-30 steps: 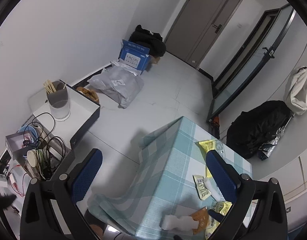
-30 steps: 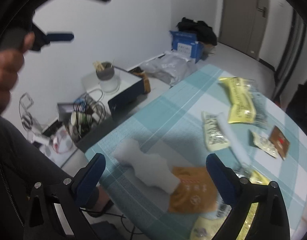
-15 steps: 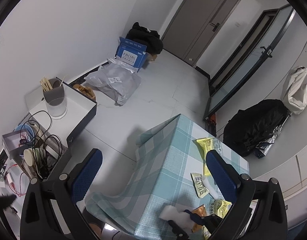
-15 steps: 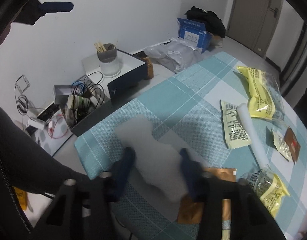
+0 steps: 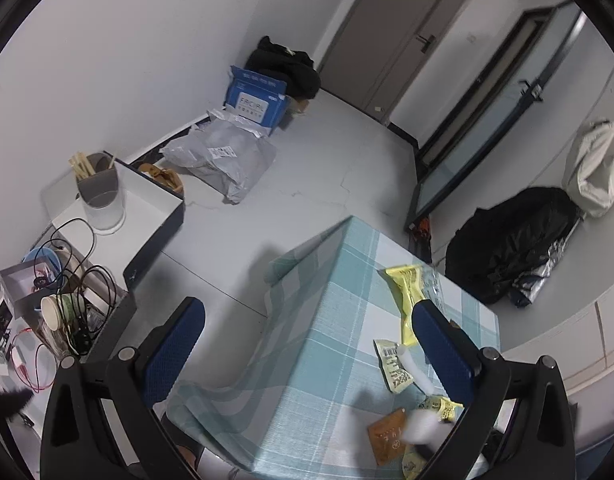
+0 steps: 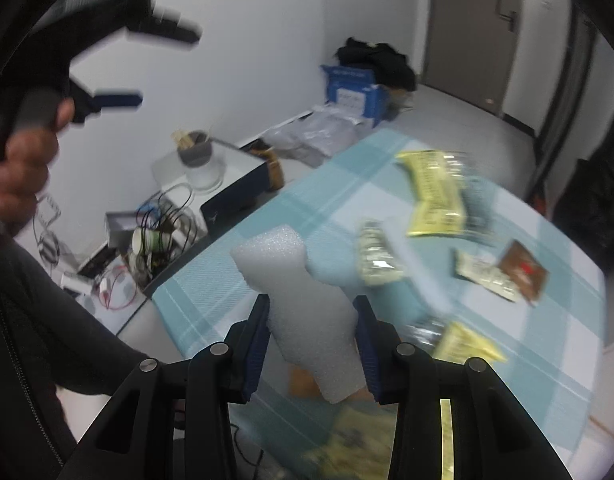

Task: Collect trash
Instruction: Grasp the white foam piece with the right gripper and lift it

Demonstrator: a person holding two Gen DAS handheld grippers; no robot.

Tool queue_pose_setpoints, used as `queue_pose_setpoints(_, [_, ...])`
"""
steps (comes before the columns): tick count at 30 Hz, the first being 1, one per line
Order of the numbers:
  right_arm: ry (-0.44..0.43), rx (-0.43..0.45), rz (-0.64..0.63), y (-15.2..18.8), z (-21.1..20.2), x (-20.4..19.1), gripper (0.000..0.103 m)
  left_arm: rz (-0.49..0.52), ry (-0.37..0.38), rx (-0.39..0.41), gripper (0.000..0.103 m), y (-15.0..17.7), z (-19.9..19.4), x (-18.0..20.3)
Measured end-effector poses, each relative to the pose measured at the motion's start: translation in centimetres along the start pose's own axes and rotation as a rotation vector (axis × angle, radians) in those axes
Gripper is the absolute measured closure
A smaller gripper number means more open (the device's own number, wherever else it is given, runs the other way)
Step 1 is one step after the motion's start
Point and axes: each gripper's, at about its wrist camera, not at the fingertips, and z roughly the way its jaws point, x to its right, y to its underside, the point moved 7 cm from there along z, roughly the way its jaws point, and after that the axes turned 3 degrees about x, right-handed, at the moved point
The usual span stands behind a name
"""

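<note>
Right wrist view: right gripper (image 6: 312,332) clamped on white foam piece (image 6: 303,304), blue pads pressing both sides, foam lifted clear of teal checked tablecloth (image 6: 267,216). Jaws just closed in on it. Remaining trash on table: yellow wrapper (image 6: 437,196) far side, brown sachet (image 6: 523,272) right, small printed packet (image 6: 377,258) centre, more yellow packaging near edge, blurred, probably another wrapper. Left gripper (image 5: 307,344) held high, left of table, jaws wide apart, nothing between them. Blue cardboard box (image 5: 257,98) on floor, far wall.
</note>
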Motion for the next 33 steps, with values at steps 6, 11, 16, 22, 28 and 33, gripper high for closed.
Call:
queue_pose_setpoints(6, [0.083,0.074,0.073,-1.0,-4.2,4.7,0.064,0.087,-0.002,-0.068,0.002,1.8,2.2,3.1])
queue_pose_setpoints(11, [0.151,0.117,0.123,-0.4,-5.9,8.6,0.064,0.152,0.017,-0.174,0.002,4.3,4.3,5.5])
queue_pose_setpoints(16, [0.149,0.119,0.213,1.1,-6.2,11.7,0.064,0.311,0.027,-0.276,0.002,8.3,5.3,7.8])
queue_pose_setpoints(22, [0.137,0.153,0.286,1.3,-7.0,14.1,0.064,0.481,0.032,-0.41,0.002,13.3,6.0,8.8])
queue_pose_setpoints(28, [0.124,0.169,0.33,1.5,-7.8,15.0,0.064,0.673,-0.018,-0.461,0.002,16.0,6.6,8.8])
queue_pose_setpoints(33, [0.112,0.19,0.329,1.4,-8.5,14.6,0.064,0.72,-0.029,-0.495,0.003,16.8,7.0,8.5])
